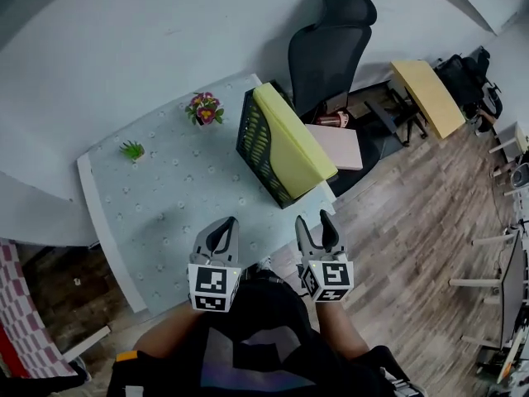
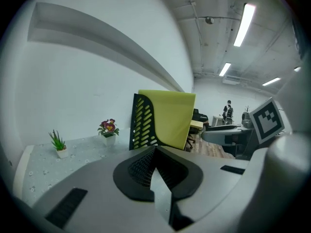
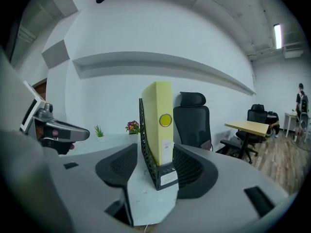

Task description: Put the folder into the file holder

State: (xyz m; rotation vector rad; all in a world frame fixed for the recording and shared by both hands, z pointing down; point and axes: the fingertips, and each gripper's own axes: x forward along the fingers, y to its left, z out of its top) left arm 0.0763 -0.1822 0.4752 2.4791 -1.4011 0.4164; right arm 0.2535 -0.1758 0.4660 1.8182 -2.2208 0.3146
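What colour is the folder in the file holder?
The folder is pale yellow; the right gripper view shows it best.

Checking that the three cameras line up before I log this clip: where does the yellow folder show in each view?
Head view: yellow folder right of centre in the upper half, standing in the black file holder.
Left gripper view: folder at centre, just above the jaws.
Right gripper view: folder upright at centre, spine facing the camera.
Shared landmark: the flowering pot plant, left of the holder in all three.
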